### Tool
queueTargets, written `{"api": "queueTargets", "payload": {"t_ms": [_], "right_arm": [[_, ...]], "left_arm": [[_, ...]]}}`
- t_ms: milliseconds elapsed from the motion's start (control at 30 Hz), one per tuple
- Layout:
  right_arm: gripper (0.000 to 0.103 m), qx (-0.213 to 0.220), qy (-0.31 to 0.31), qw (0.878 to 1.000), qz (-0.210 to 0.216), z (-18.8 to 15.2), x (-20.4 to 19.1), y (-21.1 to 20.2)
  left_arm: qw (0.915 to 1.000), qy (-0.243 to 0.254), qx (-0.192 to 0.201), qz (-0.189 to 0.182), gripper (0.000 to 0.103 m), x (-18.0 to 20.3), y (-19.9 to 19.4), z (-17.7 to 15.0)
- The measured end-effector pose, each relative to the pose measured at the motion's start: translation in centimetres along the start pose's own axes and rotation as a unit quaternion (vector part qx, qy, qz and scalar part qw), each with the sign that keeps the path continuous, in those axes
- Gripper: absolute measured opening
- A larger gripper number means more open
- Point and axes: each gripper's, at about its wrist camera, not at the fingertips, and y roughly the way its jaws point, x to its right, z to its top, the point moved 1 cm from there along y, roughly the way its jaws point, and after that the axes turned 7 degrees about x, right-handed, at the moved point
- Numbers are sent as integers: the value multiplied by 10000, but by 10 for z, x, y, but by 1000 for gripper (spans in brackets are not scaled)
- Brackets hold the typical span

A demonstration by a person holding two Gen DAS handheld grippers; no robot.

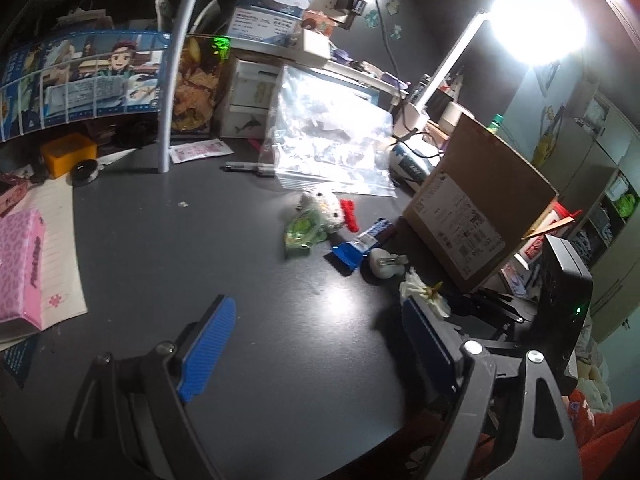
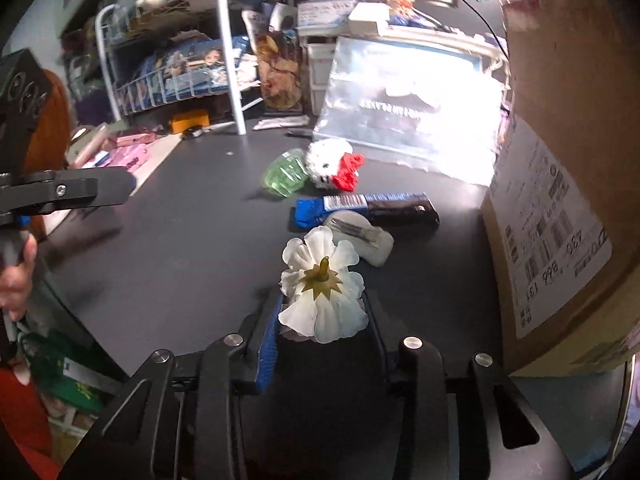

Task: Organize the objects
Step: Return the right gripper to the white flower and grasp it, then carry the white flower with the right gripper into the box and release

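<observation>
My right gripper is shut on a white fabric flower, held just above the dark desk; the flower also shows in the left wrist view. Beyond it lie a white lump with a metal clip, a blue and black snack bar, a green plastic piece and a white knitted toy with a red bow. My left gripper is open and empty above the desk, near its front; its blue pads stand wide apart.
A large cardboard box stands at the right. A clear zip bag leans at the back. A white rack post, a wire basket, a pink box and a desk lamp surround the desk.
</observation>
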Motion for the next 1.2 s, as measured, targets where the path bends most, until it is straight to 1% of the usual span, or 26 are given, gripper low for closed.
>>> {"api": "queueTargets", "payload": {"t_ms": [200, 367, 400, 467, 533, 600, 667, 767, 800, 867, 1000, 1100, 1200], "right_arm": [[33, 224, -373, 9966, 705, 24, -20, -13], [33, 489, -777, 9883, 1222, 54, -32, -32], [33, 522, -824, 9873, 1257, 58, -33, -35], [33, 627, -945, 9847, 1324, 68, -32, -43], [33, 750, -1046, 9818, 1398, 78, -28, -53], [33, 839, -1112, 9802, 1408, 86, -24, -61], [33, 948, -1192, 9789, 1359, 94, -17, -71], [33, 1064, -1262, 9784, 1245, 107, 0, -86], [33, 1080, -1267, 9786, 1210, 110, 5, -88], [33, 1116, -1238, 9799, 1097, 117, 20, -97], [33, 1092, -1031, 9846, 901, 127, 58, -109], [33, 990, -842, 9887, 752, 130, 88, -113], [33, 789, -672, 9929, 575, 133, 118, -116]], "left_arm": [[9988, 250, -50, -414, 83, 27, -4, 14], [9960, 461, 32, -765, 82, 55, -13, 30], [9957, 478, 49, -797, 81, 60, -15, 33], [9953, 522, 109, -805, 70, 69, -18, 43], [9951, 590, 164, -776, 65, 79, -20, 54], [9943, 669, 183, -807, 58, 89, -20, 63], [9931, 766, 196, -863, 48, 102, -18, 74], [9907, 982, 223, -920, 37, 123, -13, 92], [9900, 1035, 227, -935, 37, 131, -11, 98], [9883, 1171, 210, -951, 33, 147, -3, 111], [9845, 1337, 103, -1133, 31, 176, 19, 132], [9815, 1408, -17, -1295, 30, 197, 40, 145], [9786, 1423, -193, -1476, 30, 215, 66, 156]]}}
